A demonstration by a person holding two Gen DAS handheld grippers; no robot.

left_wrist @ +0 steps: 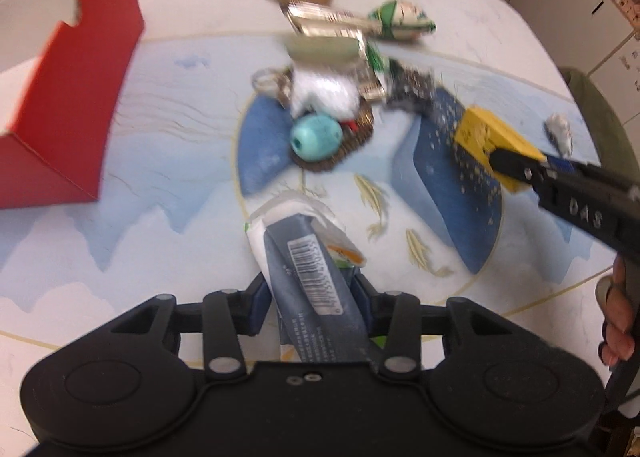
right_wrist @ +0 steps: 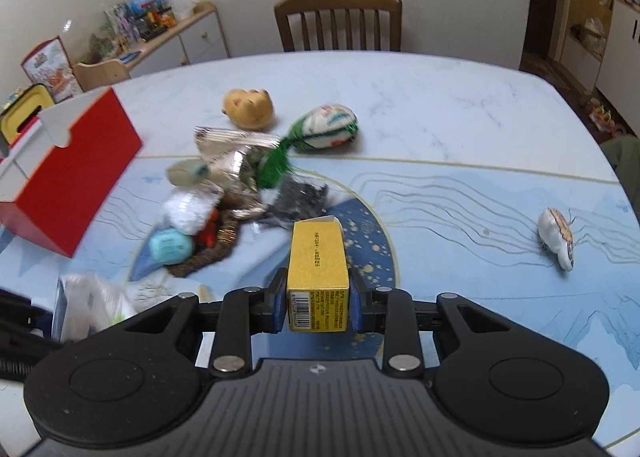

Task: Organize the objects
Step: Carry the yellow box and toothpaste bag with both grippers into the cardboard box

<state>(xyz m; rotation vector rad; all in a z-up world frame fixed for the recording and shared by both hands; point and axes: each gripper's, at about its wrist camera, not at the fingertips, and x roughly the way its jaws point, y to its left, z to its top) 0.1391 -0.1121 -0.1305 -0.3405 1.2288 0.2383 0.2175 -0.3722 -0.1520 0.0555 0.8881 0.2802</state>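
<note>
while the left gripper point(left_wrist: 314, 297) clamps a grey-blue packet point(left_wrist: 316, 277) with a barcode between its two fingers, the right gripper point(right_wrist: 319, 303) pinches a yellow carton point(right_wrist: 319, 267) by its sides, the carton pointing forward along the fingers with its far flap open. both held things hang above the table point(right_wrist: 440, 97), over its blue and white patterned mat point(right_wrist: 460, 225).

seen from the left wrist, the right gripper point(left_wrist: 516, 169) comes in from the right edge with the yellow carton point(left_wrist: 480, 133) at its tip, and a hand point(left_wrist: 618, 317) grips its handle.

a loose heap sits near the middle of the mat: a turquoise egg-shaped thing point(left_wrist: 316, 136) resting on a brown woven coaster point(left_wrist: 352, 137), a white fluffy item point(left_wrist: 324, 91) just behind it, crumpled silvery wrappers point(right_wrist: 236, 153) and a green and white pouch point(right_wrist: 326, 127). a yellow plush toy point(right_wrist: 248, 107) lies beyond the heap on the bare tabletop.

an open red box point(right_wrist: 68, 177) stands at the left side of the table. a small white stuffed piece point(right_wrist: 558, 237) lies well apart on the right. a wooden chair point(right_wrist: 338, 19) stands behind the far edge.
</note>
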